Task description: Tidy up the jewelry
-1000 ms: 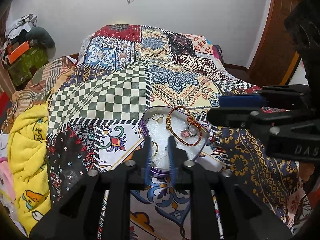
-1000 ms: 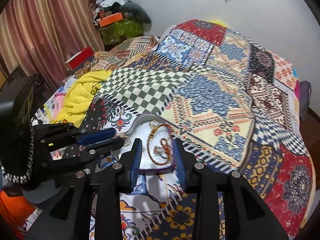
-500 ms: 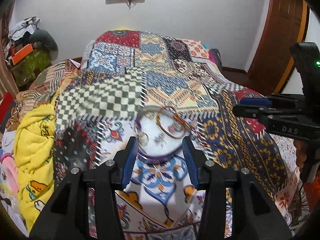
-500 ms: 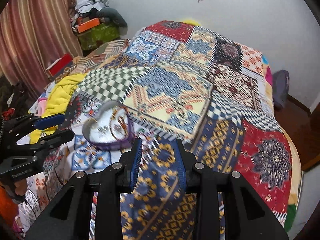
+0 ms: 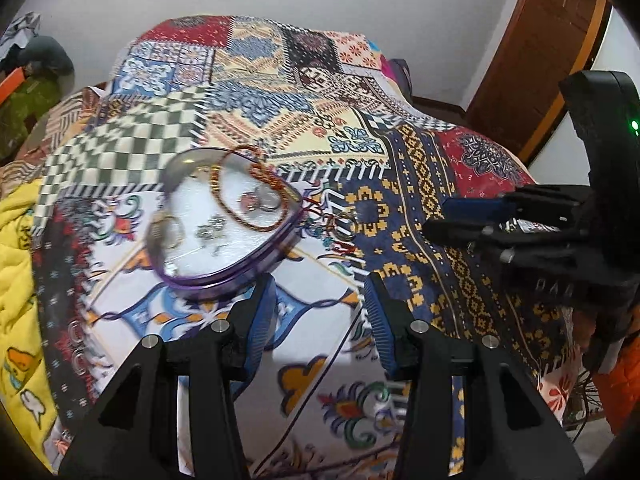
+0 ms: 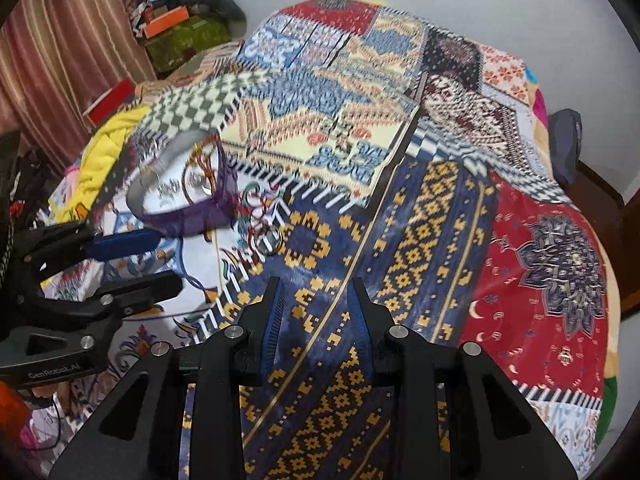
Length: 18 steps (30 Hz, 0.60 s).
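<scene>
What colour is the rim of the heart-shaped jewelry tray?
Purple, translucent, on the tray; it shows best in the left wrist view.

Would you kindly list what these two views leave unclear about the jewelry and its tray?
- Small silver pieces inside the heart-shaped tray, left wrist view: motion blur, too small to identify.
- Tray contents, right wrist view: blurred, partly hidden by the tray's near wall.
- Rings on the bedspread beside the tray: blur hides their number.

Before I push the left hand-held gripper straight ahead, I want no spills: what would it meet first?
Probably the near rim of the purple heart-shaped jewelry tray, just ahead and slightly left of the open left hand-held gripper. Depth is uncertain; it might skim the patchwork bedspread first.
</scene>
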Each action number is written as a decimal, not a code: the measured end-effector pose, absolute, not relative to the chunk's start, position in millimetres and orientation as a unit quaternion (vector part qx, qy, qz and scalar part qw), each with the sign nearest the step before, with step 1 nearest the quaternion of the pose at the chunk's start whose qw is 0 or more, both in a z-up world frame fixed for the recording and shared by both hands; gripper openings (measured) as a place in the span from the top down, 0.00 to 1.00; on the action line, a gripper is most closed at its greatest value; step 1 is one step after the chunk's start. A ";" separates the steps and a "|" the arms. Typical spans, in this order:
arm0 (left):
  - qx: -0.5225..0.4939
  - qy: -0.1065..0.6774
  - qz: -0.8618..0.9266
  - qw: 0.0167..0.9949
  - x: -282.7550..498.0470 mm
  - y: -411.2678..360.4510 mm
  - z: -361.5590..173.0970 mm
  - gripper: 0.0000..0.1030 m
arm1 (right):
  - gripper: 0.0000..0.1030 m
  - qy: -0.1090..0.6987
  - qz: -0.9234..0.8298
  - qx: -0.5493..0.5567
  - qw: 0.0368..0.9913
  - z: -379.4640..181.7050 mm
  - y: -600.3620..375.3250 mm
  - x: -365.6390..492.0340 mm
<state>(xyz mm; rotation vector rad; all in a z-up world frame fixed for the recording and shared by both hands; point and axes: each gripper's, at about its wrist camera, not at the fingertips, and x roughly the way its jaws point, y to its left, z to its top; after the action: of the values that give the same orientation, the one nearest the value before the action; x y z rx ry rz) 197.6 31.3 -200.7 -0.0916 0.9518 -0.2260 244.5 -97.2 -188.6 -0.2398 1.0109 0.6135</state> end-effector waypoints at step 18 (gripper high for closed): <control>-0.053 0.467 -0.092 0.878 226.1 45.9 -219.8 0.72 | 0.72 0.477 0.324 -0.147 0.803 -210.8 -55.2 259.1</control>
<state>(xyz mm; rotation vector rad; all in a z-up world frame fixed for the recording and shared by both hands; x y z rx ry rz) 226.1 45.9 -219.8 -0.1103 0.9739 -0.1911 259.1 -55.2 -210.8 -0.3155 1.0227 0.6937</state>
